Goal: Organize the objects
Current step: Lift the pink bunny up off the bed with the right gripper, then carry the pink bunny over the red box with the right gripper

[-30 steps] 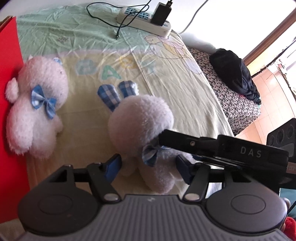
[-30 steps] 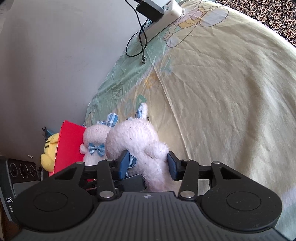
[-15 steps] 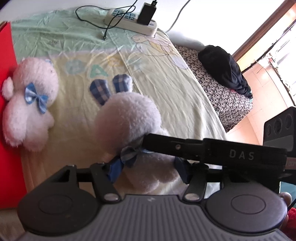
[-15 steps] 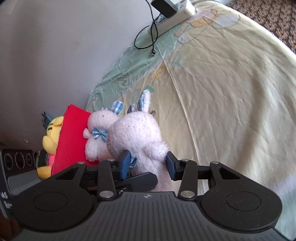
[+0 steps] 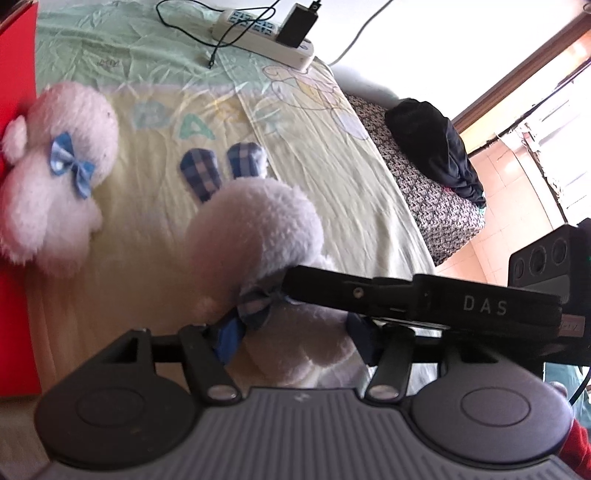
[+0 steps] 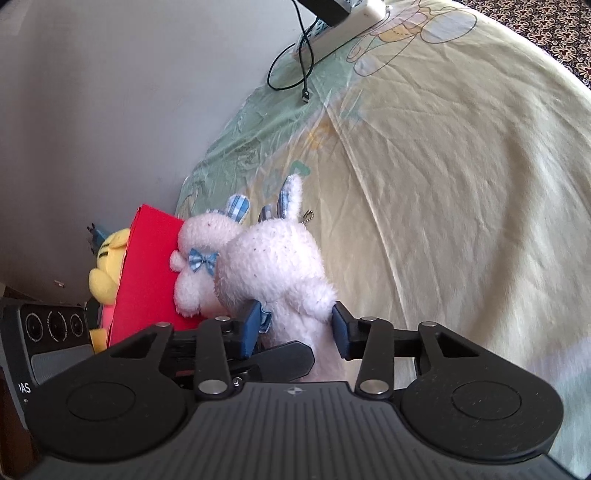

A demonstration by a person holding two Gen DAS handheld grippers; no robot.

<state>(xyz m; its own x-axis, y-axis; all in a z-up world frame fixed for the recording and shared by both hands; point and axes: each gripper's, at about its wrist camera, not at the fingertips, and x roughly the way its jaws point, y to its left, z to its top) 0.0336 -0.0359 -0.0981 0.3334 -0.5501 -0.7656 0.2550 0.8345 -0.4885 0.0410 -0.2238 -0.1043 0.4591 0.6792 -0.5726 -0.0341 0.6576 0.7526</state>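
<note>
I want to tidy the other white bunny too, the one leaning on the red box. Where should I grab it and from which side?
Take the bunny across its narrow neck, at the blue bow. Its head and body bulge on either side there, so the tool should not slip. Come from the open bed side, since the red box blocks its back.

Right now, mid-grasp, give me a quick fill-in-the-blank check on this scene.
1. Both hand-held grippers flank the white plush rabbit with checked ____ ears.
2. The second white plush rabbit leans against a ____ box.
3. Behind that box sits a ____ plush toy.
4. The white power strip lies on the bedsheet's ____ border.

Missing: blue; red; yellow; green
</note>
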